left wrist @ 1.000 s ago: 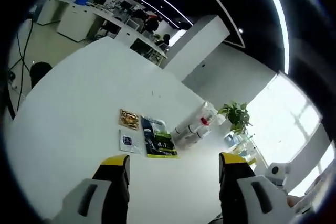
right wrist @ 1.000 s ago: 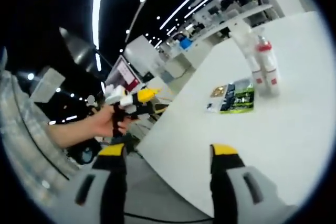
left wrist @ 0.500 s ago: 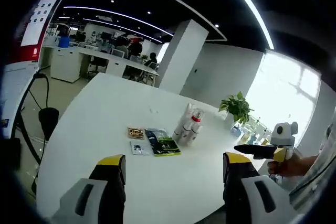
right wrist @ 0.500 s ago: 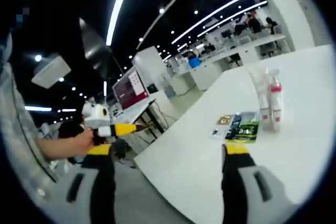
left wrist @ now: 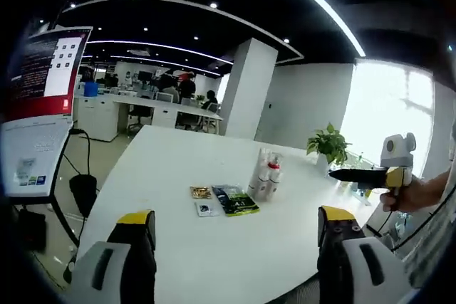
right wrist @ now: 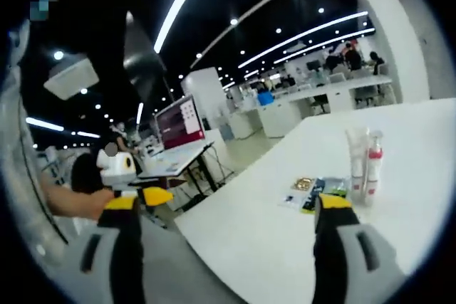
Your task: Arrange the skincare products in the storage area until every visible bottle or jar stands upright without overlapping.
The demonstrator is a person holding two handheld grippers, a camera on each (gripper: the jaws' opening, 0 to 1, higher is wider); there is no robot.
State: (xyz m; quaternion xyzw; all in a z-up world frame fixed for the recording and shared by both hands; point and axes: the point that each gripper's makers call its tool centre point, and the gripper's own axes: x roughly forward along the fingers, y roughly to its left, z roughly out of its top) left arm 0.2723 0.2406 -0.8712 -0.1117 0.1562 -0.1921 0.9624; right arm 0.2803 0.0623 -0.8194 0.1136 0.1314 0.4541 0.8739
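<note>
While both jaws are spread wide and empty, the left gripper [left wrist: 236, 236] and right gripper [right wrist: 226, 229] are held well back from upright bottles [left wrist: 264, 176] beside flat sachets [left wrist: 234, 201] on the white table [left wrist: 164, 169].

In the left gripper view, the left tongs [left wrist: 235, 240] rise from the bottom with their two yellow-tipped jaws spread wide apart, holding nothing. At the right edge of that view, a hand [left wrist: 407, 196] grips the right tongs [left wrist: 335, 174], which point leftward, level; their jaws cannot be made out there. In the right gripper view, the right tongs [right wrist: 231, 222] stand with jaws wide apart and empty. At the left, a hand [right wrist: 89, 203] grips the left tongs [right wrist: 165, 194], pointing rightward.
</note>
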